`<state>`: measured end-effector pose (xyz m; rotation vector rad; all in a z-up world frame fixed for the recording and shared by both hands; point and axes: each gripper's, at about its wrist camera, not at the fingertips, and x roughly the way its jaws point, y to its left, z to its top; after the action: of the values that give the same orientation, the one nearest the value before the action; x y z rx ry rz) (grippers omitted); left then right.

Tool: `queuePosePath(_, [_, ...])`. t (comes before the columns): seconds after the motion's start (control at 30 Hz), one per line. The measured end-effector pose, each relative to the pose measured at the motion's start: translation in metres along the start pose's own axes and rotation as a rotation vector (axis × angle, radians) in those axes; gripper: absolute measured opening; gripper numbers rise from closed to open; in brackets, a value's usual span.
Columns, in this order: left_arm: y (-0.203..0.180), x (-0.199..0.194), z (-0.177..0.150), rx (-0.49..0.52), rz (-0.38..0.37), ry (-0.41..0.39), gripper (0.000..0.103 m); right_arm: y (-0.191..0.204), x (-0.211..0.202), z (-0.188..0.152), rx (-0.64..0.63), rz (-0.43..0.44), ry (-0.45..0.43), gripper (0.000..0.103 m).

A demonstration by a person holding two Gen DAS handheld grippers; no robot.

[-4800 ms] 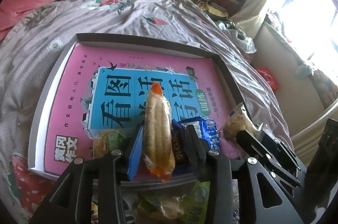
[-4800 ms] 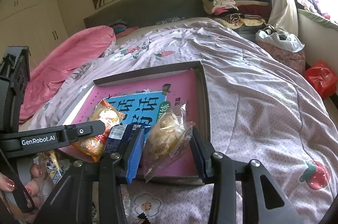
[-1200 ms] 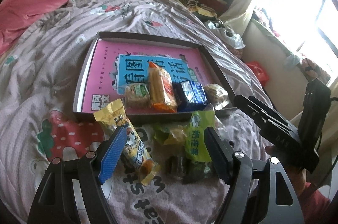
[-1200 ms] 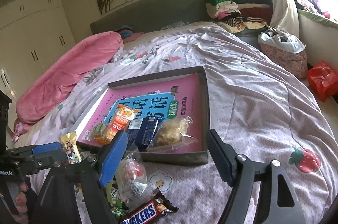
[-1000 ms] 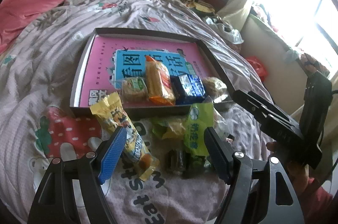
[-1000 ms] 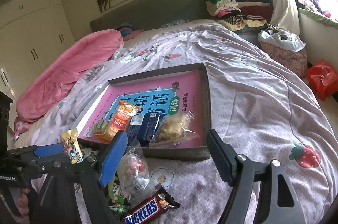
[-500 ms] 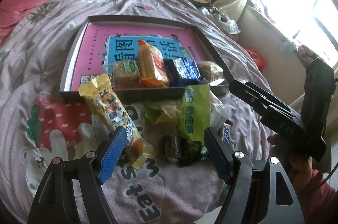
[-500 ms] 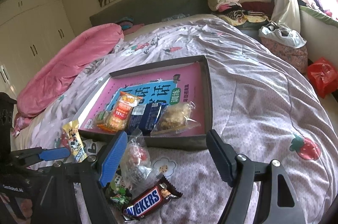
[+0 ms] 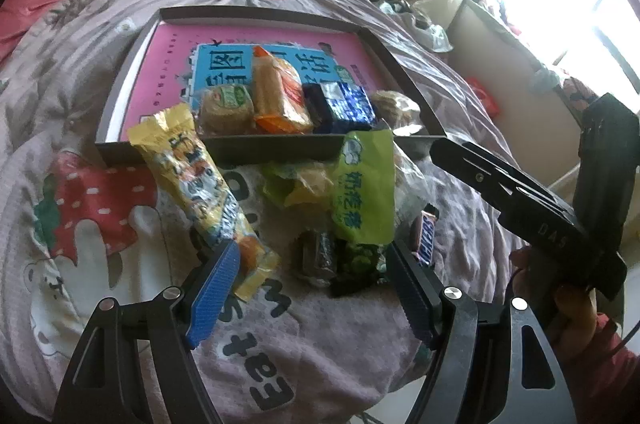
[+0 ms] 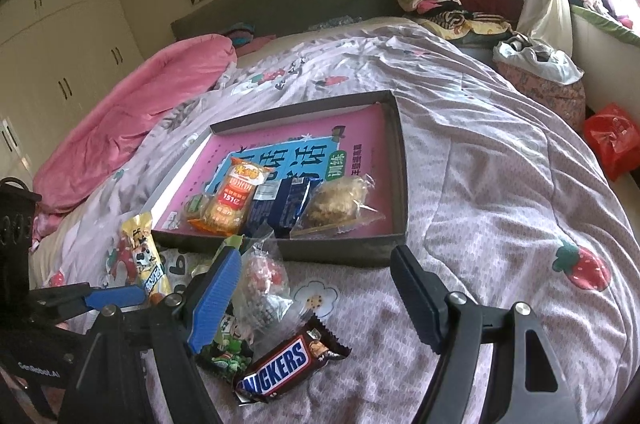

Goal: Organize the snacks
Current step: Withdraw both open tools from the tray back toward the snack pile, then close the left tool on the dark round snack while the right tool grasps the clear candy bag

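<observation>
Four snacks (image 9: 280, 100) in tray (image 9: 276, 148); loose packets (image 9: 360, 192) heaped just outside.

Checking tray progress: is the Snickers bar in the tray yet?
No, the Snickers bar lies on the bedspread, outside the tray.

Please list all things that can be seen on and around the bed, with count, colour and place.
tray: 1, dark grey, on the bed, pink book inside
snacks in tray: 4, green, orange, blue and clear packs, in a row at the near wall
long yellow pack: 1, yellow, leaning on the tray's near wall
green pack: 1, lime green, before the tray
Snickers bar: 1, brown, on the quilt
clear candy bag: 1, before the tray
quilt: 1, lilac with strawberries
pink duvet: 1, far left
left gripper: 1, black, open
right gripper: 1, black, open
</observation>
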<state>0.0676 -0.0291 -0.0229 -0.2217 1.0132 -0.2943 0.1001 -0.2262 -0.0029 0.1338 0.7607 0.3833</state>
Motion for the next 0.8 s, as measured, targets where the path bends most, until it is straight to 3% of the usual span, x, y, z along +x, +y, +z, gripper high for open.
queuePosePath(0.33, [-0.007,0.006,-0.005,0.022,-0.022,0.013,0.072,0.004,0.005,-0.004,-0.017,0.008,0.033,0.076])
queuePosePath(0.8, [-0.002,0.016,-0.009,0.012,-0.039,0.038,0.048,0.011,0.018,-0.010,-0.062,0.020,0.073,0.074])
